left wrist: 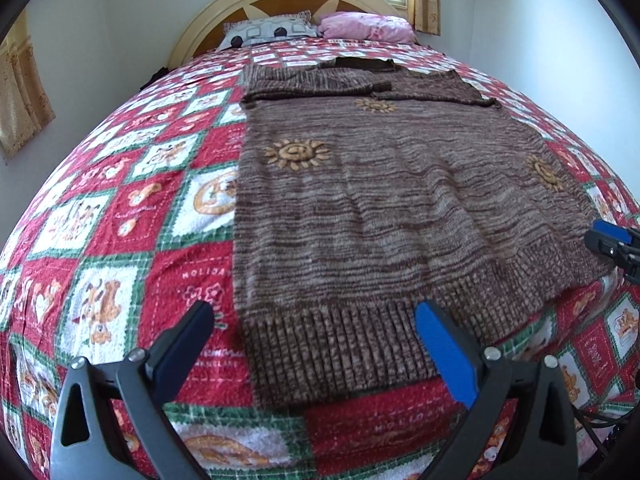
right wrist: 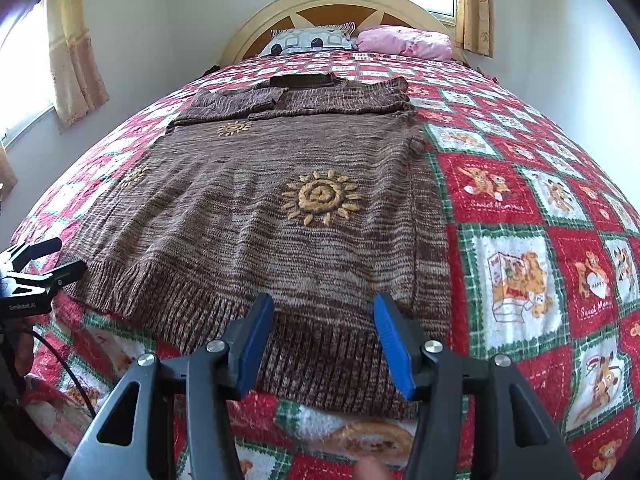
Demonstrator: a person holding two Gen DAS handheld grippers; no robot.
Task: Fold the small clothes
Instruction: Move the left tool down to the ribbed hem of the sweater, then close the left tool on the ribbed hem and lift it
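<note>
Sweater point(left wrist: 360, 208) flat on bedspread point(left wrist: 120, 208) | hem beneath both open grippers point(left wrist: 316, 316) point(right wrist: 324, 308)

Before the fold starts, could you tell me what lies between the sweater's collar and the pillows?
Only bare quilt between sweater and pillows, clearest in the right wrist view.

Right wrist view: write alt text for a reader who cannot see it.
A brown knitted sweater with embroidered suns lies flat on a red, white and green quilt. The right tongs, open, hover over its ribbed hem; two pillows sit by the headboard.

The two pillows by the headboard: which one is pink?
The pink pillow on the right. The other pillow, to its left, is grey-white with dark spots.
</note>
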